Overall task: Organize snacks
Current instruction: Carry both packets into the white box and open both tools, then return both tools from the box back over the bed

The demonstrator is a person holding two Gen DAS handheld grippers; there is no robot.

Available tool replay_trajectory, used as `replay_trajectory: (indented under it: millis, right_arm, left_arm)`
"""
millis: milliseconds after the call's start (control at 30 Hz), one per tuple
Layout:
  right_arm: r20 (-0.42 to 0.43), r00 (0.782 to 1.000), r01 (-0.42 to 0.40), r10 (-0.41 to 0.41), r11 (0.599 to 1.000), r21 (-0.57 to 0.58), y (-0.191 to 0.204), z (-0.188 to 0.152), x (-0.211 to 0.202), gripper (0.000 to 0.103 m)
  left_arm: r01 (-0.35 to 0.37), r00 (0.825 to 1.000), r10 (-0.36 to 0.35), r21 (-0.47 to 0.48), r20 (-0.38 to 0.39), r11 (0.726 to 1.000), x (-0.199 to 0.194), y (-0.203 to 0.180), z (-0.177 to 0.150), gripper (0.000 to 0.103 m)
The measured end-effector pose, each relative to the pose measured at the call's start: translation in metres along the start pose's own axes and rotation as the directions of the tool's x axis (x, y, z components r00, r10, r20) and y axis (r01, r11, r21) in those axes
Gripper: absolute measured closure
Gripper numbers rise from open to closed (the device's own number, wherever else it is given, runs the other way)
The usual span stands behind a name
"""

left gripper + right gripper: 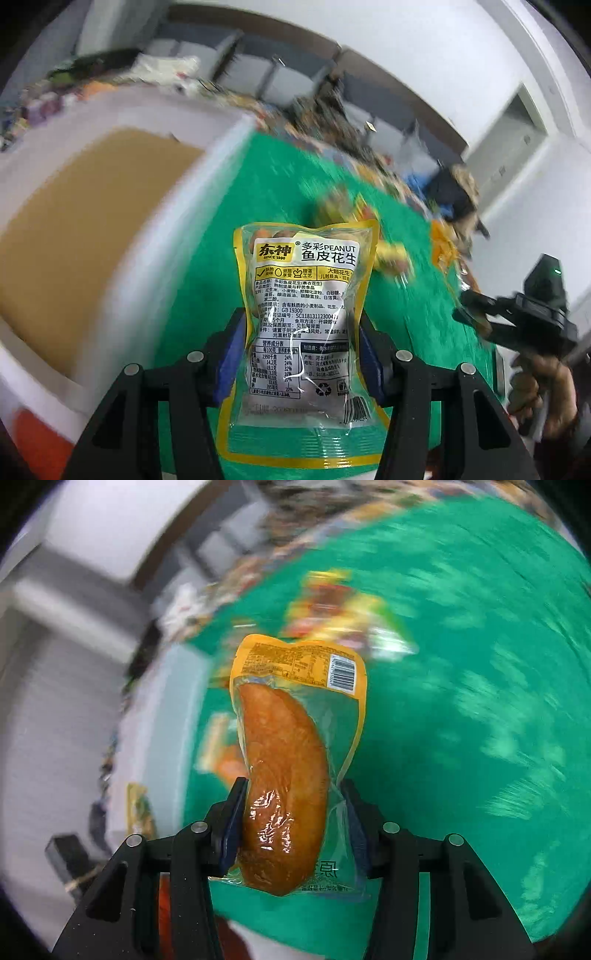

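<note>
A clear, yellow-edged peanut packet with printed text stands upright between the blue pads of my left gripper, which is shut on its lower half. It hangs above the green cloth. My right gripper is shut on a vacuum pack with a yellow top and a brown-orange sausage-like snack inside. The pads pinch the pack's lower part, and the barcode end points away from me. Both views are blurred by motion.
A white bin with a brown cardboard floor fills the left of the left wrist view. Loose yellow snack packets lie on the green cloth. Clutter lines the table's far edge. A person's hand holds the other device at the right.
</note>
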State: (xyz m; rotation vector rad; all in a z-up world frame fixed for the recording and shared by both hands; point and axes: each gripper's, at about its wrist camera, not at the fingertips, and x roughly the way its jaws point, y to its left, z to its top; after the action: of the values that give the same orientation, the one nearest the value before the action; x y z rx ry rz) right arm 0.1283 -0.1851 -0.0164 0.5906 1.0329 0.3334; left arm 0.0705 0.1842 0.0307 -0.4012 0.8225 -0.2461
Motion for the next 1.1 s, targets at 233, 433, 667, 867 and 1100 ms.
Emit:
replay_trajectory:
  millis: [233,433,667,867,1100]
  right_arm:
    - [-0.142,0.965,-0.253,0.222,0.927,-0.276,0.212,0.005,0.063,0.049]
    - [-0.225,0.958,-0.247,0.179,0.911,-0.329,0.324,-0.019,0.157,0.020]
    - [-0.167,0.975,-0.200,0.149,0.911,-0.360,0.312,-0.031,0.159,0.021]
    - [0.066,0.991,0.134,-0.117,0.877,-0.461,0.193,-0.028,0.127,0.021]
    - [0.223,0.884,0.464,-0.411,0.830,-0.310,0.001,-0.045,0.055,0.021]
  left_arm:
    - [-0.291,0.953,0.293,-0.039,0.079,0.956,-0.049,0.093,0.058,0.048]
    - [-0.495,0.868,0.497,-0.130,-0.017,0.859,-0.043,0.176,0.056,0.023]
    - [-0.476,0.875,0.484,-0.166,0.009,0.863,-0.059,0.179,0.034,0.023]
    - [-0.305,0.947,0.314,-0.126,0.063,0.944,-0.046,0.105,0.038,0.015]
    - [-0.091,0.995,0.091,0.017,-0.035,0.996,0.019,-0.015,-0.007,0.004]
